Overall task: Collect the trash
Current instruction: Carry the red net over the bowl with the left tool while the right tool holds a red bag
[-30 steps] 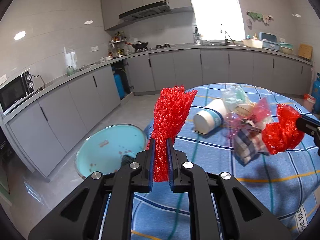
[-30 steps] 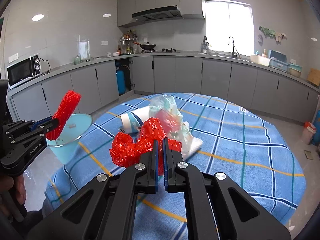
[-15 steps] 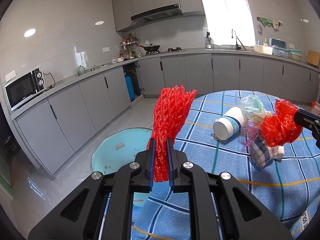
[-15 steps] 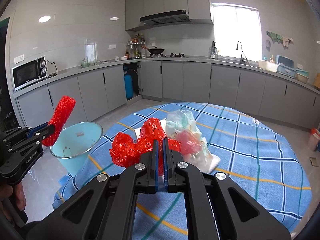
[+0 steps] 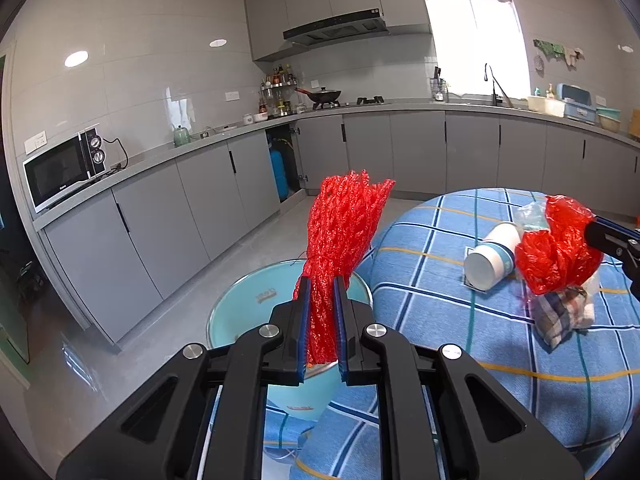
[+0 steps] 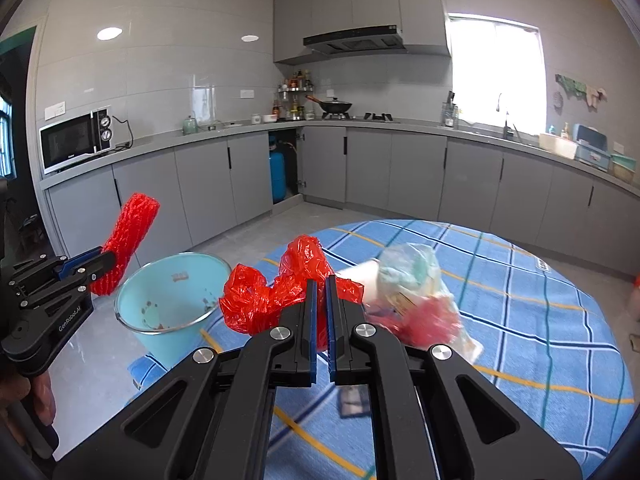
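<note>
Left wrist view: left tongs [image 5: 320, 304] are pinching light, springy red foam netting [image 5: 344, 232] above the pale blue bin [image 5: 240, 312]; right tongs [image 6: 320, 300] are clamping a crumpled, slippery red plastic bag [image 6: 276, 292].

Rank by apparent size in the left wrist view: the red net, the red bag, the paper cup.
1. red net, though it is nearest the camera, which enlarges it
2. red bag
3. paper cup
</note>
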### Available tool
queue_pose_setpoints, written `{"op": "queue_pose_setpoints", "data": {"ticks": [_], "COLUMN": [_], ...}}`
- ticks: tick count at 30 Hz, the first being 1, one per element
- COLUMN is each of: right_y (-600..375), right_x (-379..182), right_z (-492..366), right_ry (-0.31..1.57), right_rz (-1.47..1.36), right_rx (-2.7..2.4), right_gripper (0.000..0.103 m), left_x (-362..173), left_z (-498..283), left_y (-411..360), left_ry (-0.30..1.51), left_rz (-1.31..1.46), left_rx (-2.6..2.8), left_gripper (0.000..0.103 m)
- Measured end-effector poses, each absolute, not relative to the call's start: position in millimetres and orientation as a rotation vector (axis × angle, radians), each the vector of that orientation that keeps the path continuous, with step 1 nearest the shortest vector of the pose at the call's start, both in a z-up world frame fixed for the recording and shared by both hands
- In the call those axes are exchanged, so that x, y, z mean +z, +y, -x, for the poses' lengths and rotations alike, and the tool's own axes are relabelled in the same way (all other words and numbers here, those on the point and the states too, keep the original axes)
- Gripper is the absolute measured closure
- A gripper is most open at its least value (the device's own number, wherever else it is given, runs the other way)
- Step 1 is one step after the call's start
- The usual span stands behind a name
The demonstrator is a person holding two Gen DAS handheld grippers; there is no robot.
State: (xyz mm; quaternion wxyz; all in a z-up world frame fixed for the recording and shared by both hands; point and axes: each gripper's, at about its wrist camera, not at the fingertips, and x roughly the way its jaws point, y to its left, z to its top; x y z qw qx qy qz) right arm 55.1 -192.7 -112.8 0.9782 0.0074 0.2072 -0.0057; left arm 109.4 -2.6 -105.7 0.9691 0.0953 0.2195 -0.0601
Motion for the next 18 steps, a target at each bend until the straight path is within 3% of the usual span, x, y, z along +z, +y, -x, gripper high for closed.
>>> {"op": "queue_pose_setpoints", "data": {"ticks": [18], "right_y": [-144.0], "right_x": [-114.1], "right_z": [-113.5], "right_ry": [0.435], "right_rz": [0.018], "right_rx": [0.091], "right_gripper": [0.098], "left_x": [-105.6], "left_z": [-151.0], "left_y": [40.3], "left_ry": [0.443], "left_rz": [-0.211], "left_rx": [0.008], "left_gripper": [0.092]}}
